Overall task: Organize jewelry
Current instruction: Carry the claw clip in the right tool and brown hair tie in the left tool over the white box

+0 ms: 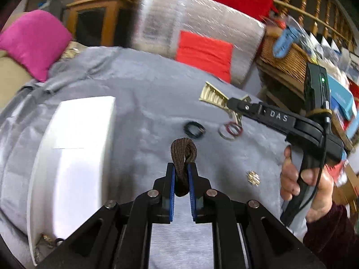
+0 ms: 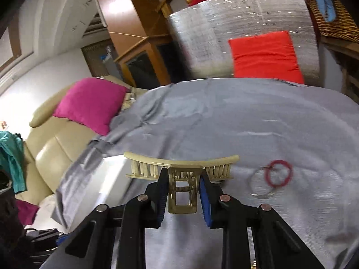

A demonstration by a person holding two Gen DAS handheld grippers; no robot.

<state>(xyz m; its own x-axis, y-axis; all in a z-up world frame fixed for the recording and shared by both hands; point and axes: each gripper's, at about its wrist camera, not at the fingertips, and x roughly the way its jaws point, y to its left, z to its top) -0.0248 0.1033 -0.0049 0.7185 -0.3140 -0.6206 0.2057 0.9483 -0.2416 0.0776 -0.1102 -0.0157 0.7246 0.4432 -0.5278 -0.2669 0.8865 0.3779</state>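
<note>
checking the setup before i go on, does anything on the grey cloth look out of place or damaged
Nothing looks damaged. The right gripper holds a cream hair clip, the left gripper a brown hair tie. A black band, loose rings and a gold brooch lie scattered on the grey cloth.

A grey cloth [image 2: 235,116] covers the table, creased toward its far left corner. Behind it a silvery padded cushion [image 1: 197,22] leans upright with an orange-red cushion [image 2: 265,55] propped against its front. Off to the left, a pink cushion [image 2: 90,103] sits on a cream sofa [image 2: 53,148]. A wooden cabinet [image 1: 96,20] stands further back, and a wicker basket [image 1: 285,58] sits at the right.
</note>
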